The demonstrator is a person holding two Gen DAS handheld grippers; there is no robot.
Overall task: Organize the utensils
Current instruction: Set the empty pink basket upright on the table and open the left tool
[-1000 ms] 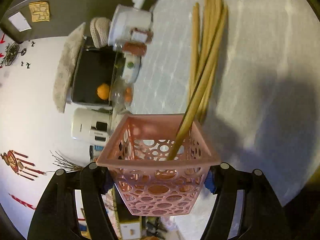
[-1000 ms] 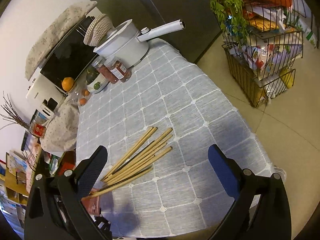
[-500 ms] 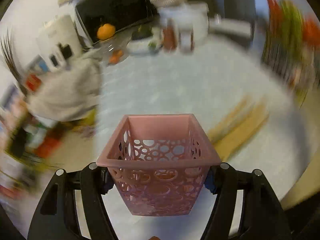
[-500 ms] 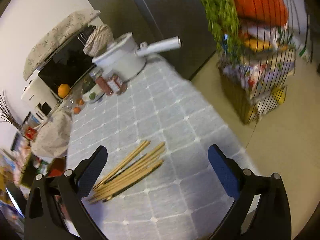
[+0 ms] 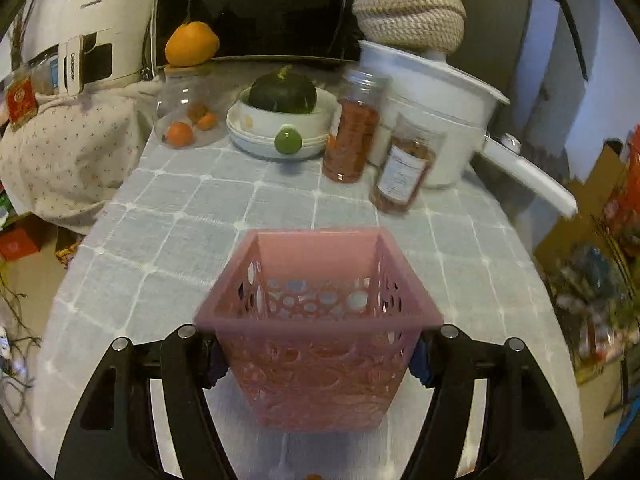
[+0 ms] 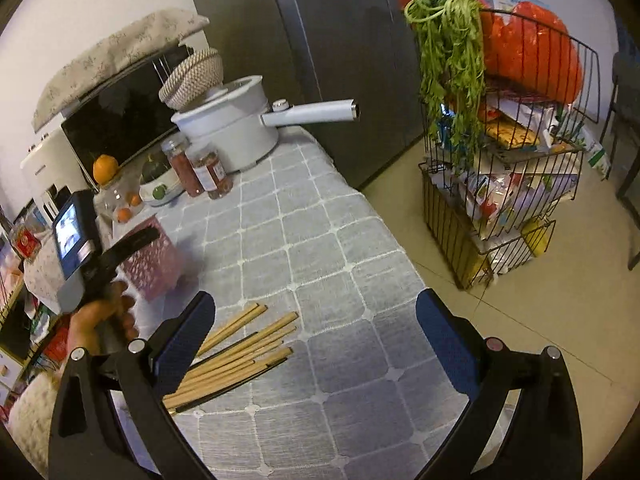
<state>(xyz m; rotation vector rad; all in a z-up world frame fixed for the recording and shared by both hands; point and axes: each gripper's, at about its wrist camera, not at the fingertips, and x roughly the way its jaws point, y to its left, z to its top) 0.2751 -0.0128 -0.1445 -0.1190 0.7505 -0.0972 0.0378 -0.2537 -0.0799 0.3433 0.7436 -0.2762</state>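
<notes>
Left wrist view: the left gripper (image 5: 316,360) is clamped on a pink perforated basket (image 5: 318,320), its two fingers pressing the basket's left and right walls just under the rim. The basket stands upright with its open top facing up, and nothing shows inside it. Beneath and beyond it lies the surface (image 5: 192,208), covered by a grey cloth with a pale grid. At the far edge stand two spice jars (image 5: 350,128) with reddish contents, a white pot (image 5: 436,120) with a long handle and a woven bowl (image 5: 410,16) upside down on its lid, a white dish holding a dark green squash (image 5: 284,90), and a clear glass container with small orange fruits (image 5: 180,134). Behind them is a black-fronted oven.

Right wrist view: the right gripper (image 6: 316,336) is released, its blue-padded fingers spread wide with nothing between them. It hovers above a bundle of wooden chopsticks (image 6: 236,354) lying flat on the surface near its left finger. Further left, a person's left hand (image 6: 96,320) grips the other tool, which holds the pink basket near the chopsticks. A wire rack (image 6: 504,184) stuffed with packets and greens stands on the floor to the right.
</notes>
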